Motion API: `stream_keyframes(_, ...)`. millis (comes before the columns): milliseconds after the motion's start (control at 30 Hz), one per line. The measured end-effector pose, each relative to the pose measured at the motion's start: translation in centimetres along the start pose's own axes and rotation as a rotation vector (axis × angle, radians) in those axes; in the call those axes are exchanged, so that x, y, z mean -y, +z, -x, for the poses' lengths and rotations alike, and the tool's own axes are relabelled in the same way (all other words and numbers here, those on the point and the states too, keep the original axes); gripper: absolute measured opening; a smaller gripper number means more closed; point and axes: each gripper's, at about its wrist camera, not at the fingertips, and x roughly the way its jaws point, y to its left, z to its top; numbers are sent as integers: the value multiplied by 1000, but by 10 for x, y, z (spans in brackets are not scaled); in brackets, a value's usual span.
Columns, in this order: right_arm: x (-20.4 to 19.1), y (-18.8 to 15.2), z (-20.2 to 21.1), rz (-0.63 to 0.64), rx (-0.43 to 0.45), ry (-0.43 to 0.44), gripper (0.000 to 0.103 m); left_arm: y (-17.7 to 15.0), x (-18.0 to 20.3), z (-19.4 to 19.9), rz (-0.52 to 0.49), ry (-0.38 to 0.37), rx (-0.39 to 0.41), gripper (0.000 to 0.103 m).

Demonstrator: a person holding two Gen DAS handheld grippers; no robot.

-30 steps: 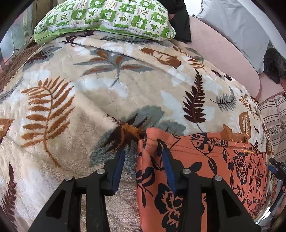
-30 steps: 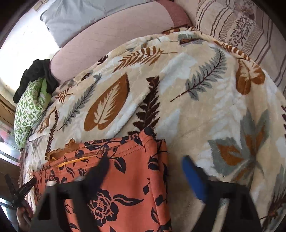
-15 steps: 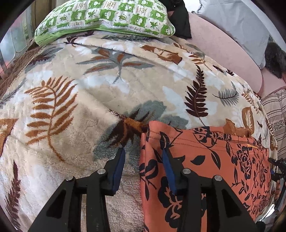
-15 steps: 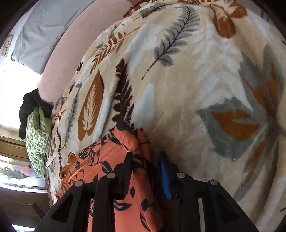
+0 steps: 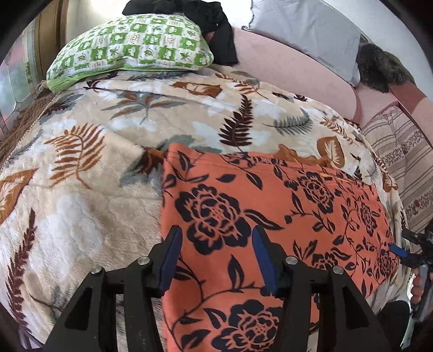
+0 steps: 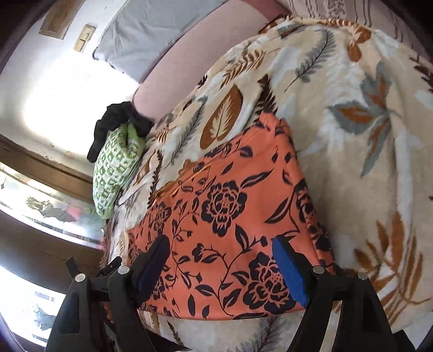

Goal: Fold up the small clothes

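Left wrist view crops orange floral garment (image 5: pixel 270 216) at bottom edge

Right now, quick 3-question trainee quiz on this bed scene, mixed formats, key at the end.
1. True or false: the orange floral garment lies flat on the leaf-print blanket.
2. Multiple choice: what sits on top of the green checked pillow? A) black clothing B) a towel C) a book
3. Fill in: neither the left gripper nor the right gripper pinches the ______; both sets of jaws are opening over it.

Key: 1 true; 2 A, the black clothing; 3 garment.
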Motion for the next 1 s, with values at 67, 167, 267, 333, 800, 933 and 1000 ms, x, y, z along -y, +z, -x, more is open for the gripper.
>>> stream_keyframes(67, 42, 5, -9, -143, 20, -27, 73, -10, 4, -18, -15, 30, -64, 55)
stream_keyframes(167, 53, 2, 14, -263, 101, -22, 73, -19, 6, -21, -23, 51, -59, 55)
stream_keyframes(267, 24, -3, 30, -168, 110, 28, 76, -18, 13, -14, -25, 39, -42, 56)
stream_keyframes(333, 19, -9, 31, -169, 97, 93, 79, -19, 17, -13, -31, 39, -24, 65)
stream_keyframes(800, 3, -33, 20, -136, 44, 87, 79, -32, 25, -11, -26, 78, -34, 68)
stream_keyframes(933, -11, -7, 8, -101, 53, 157, 80, -35, 30, -9, -38, 94, -35, 68)
stream_keyframes(1000, -10, 13, -10, -59, 46, 128, 81, -36, 29, -13, -38, 104, -42, 68)
